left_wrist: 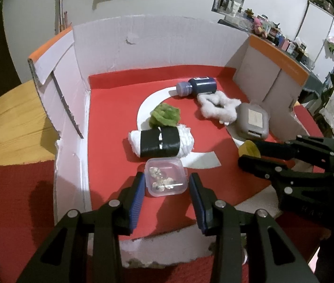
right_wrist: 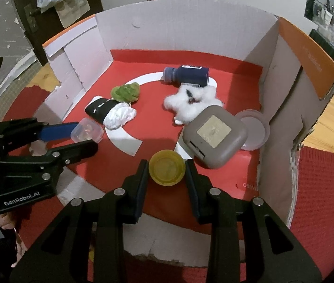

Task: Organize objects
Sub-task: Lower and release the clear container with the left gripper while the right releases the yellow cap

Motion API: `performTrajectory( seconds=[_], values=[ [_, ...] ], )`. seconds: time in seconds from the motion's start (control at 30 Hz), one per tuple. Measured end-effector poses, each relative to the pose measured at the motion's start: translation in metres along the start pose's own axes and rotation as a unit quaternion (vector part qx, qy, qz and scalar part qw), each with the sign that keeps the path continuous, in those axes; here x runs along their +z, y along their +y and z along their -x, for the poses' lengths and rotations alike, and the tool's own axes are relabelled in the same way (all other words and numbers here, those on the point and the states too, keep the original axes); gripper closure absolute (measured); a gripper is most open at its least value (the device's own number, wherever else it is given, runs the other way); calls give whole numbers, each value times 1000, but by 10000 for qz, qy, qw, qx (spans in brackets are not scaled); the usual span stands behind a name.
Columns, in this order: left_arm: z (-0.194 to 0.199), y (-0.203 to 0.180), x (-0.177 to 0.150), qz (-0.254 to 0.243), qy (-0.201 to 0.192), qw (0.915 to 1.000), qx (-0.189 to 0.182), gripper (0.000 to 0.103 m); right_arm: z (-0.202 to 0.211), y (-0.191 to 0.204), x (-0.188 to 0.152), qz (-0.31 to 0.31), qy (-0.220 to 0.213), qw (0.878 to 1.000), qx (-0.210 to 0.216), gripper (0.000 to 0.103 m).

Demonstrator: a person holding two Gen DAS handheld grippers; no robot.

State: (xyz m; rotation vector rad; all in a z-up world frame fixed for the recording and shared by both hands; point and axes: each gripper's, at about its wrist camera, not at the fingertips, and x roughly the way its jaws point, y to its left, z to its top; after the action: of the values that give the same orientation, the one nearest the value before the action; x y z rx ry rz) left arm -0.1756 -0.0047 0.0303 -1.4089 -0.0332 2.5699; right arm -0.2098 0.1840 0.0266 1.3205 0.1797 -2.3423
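Note:
A cardboard box [left_wrist: 77, 75] with a red floor holds the objects. A small clear plastic case [left_wrist: 165, 176] sits between the fingers of my left gripper [left_wrist: 166, 189]; the jaws are open, with a gap on the right side. In the right wrist view my right gripper [right_wrist: 167, 172] is shut on a yellow round lid [right_wrist: 167, 170]. The clear case [right_wrist: 87, 133] and the left gripper [right_wrist: 82, 136] also show there at the left. The right gripper [left_wrist: 247, 153] shows at the right of the left wrist view.
On the box floor lie a white cloth roll with a black band [left_wrist: 162, 141], a green scrunchie [left_wrist: 164, 114], a dark blue bottle on its side [left_wrist: 197, 86], a white fluffy scrunchie [left_wrist: 218, 105], a grey square container [right_wrist: 214, 136] and a round grey lid [right_wrist: 254, 132].

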Motion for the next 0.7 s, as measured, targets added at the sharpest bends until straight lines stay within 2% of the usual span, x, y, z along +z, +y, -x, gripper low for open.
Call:
performTrajectory(
  seconds=[0.37,0.7],
  values=[
    [-2,-5,2,-45,-46,10000,67,63,-1,5,0,145,-39,9998,-145,73],
    [-5,-4,4,-77,-56,9999,96,61,-3,9,-1,106,-67,9999,-99,73]
  ],
)
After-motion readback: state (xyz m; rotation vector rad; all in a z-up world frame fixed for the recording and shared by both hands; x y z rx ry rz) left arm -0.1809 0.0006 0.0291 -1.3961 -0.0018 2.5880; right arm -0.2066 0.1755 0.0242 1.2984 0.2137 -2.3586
